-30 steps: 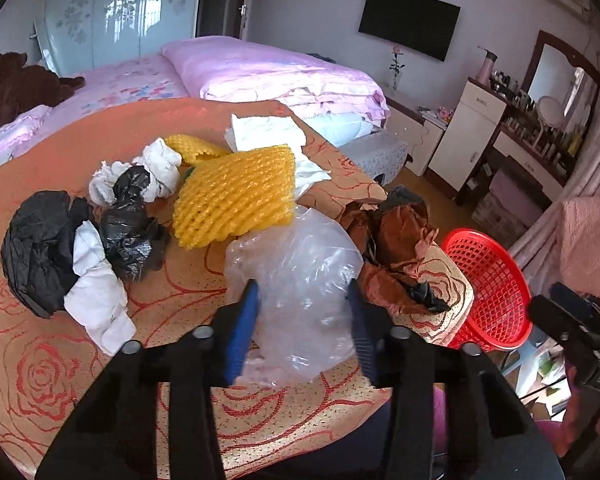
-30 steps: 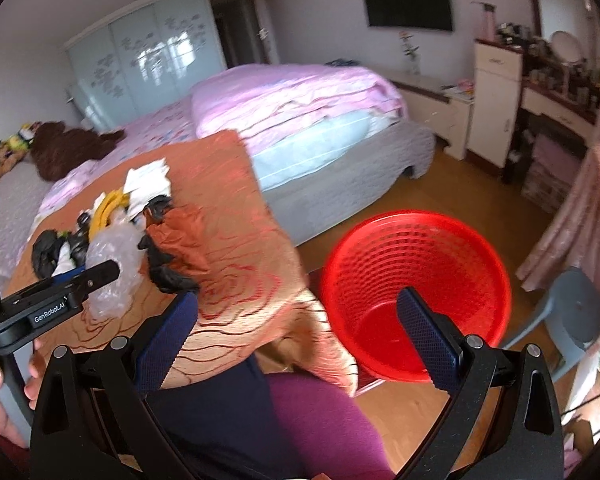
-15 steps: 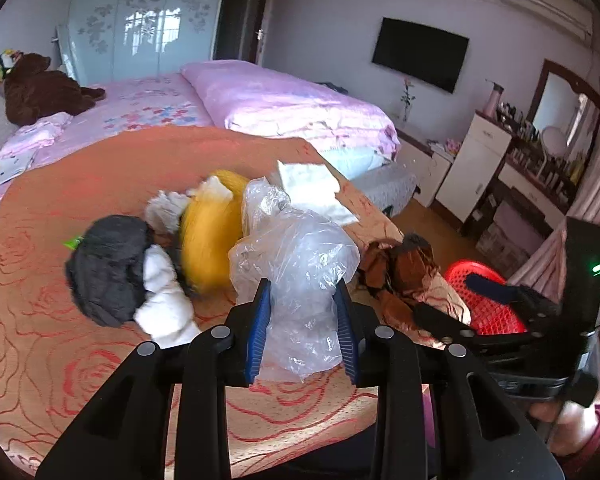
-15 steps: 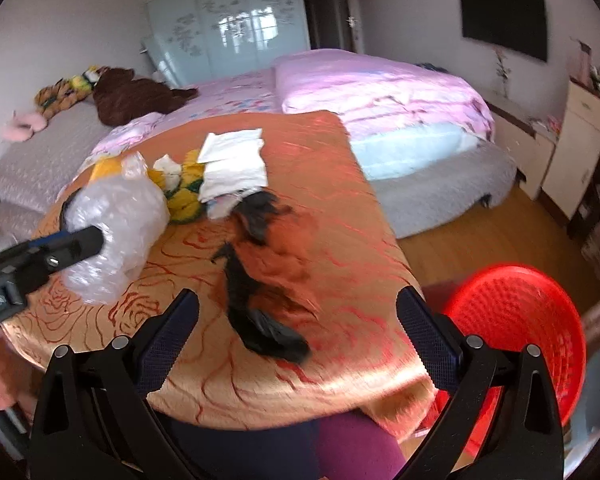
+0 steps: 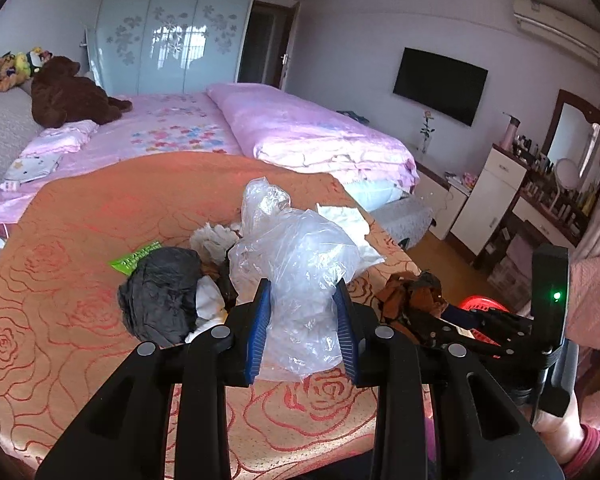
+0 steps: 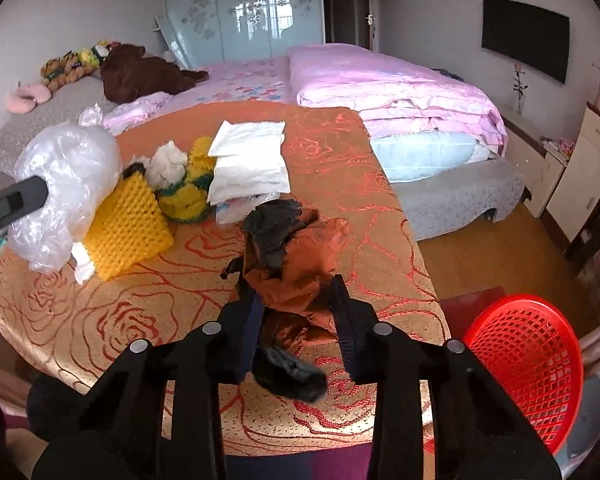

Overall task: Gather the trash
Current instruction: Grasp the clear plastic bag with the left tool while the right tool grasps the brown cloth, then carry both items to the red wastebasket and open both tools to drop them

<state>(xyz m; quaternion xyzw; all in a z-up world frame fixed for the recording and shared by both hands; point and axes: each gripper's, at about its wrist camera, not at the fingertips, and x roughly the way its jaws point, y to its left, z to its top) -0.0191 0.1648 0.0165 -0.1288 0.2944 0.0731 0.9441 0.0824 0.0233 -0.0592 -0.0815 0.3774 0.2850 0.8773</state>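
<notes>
Orange surface [image 6: 380, 208] looked messy: left gripper [image 5: 302, 316] squeezed the clear bag [image 5: 300, 268], while only the right view showed right gripper [image 6: 298, 312] clamping the brown wrapper [image 6: 300, 264].

Glossy crinkled clear plastic bag [image 5: 296, 280]; red plastic basket [image 6: 524, 364]

Clear plastic bag [image 5: 300, 276], crumpled & puffy, pinched between blue pads, lifted off table. Brown-and-black wrapper [image 6: 296, 256], scrunched, standing tall between other pads near table edge. Yellow foam net [image 6: 126, 226], black bag [image 5: 160, 298], white tissue wad [image 6: 168, 164], flat white packs [image 6: 250, 168] lying on table. Red basket [image 6: 524, 376] on floor, to the right, w/ open top.
</notes>
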